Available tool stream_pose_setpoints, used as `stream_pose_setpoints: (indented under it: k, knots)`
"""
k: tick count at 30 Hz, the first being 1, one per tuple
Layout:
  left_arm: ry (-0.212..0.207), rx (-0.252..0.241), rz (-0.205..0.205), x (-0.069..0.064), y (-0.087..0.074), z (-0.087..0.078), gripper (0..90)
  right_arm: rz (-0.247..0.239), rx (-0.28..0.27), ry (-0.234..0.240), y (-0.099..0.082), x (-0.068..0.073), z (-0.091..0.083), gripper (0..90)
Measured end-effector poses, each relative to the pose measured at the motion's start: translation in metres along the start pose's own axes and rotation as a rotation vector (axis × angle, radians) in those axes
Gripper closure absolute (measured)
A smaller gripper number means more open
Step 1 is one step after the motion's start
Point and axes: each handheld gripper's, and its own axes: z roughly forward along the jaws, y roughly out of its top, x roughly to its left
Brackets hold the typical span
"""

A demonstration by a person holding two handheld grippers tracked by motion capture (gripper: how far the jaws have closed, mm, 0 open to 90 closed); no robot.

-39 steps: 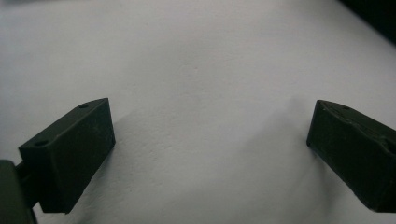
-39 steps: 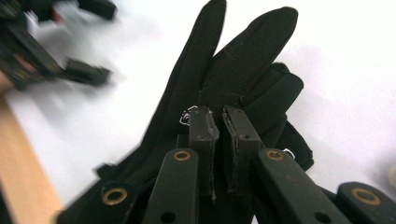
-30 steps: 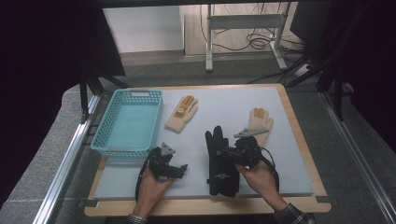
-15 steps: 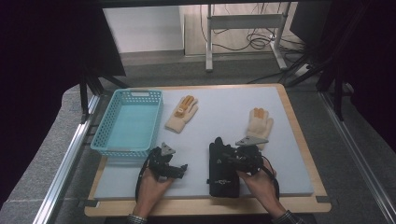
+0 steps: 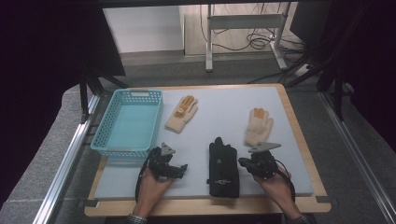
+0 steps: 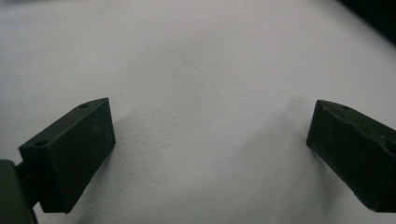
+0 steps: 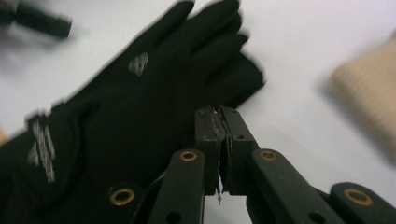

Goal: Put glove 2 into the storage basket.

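A black glove (image 5: 223, 167) lies flat on the white mat (image 5: 219, 107) near the front edge, fingers pointing away from me. Just right of it is my right gripper (image 5: 243, 162), apart from the glove. In the right gripper view its jaws (image 7: 222, 112) have just been closing and now meet with nothing between them, the black glove (image 7: 135, 121) lying to their left. My left gripper (image 5: 179, 169) rests left of the glove, its jaws (image 6: 210, 140) wide open over bare mat. Two cream gloves (image 5: 183, 113) (image 5: 258, 126) with orange fingertips lie farther back.
A light blue basket (image 5: 106, 123) stands at the left of the mat. The mat sits on a wooden board (image 5: 299, 135) with a metal rail along each side. A cream glove (image 7: 369, 93) lies right of the right gripper's jaws.
The right gripper has moved off the black glove, to the right and down. The glove now lies flat nearer the front edge. The left hand has stayed put.
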Motion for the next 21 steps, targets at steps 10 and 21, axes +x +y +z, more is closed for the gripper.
stream_pose_setpoints:
  k: [10,21]
  knots:
    - [0.0,-0.002,0.001,0.001,-0.005,-0.007,6.3,-0.049,0.027,0.128,-0.026,0.007,0.012,85.7]
    - [0.024,0.024,-0.018,0.013,-0.019,-0.021,1.5,-0.069,0.01,0.175,-0.015,0.026,0.029,85.5]
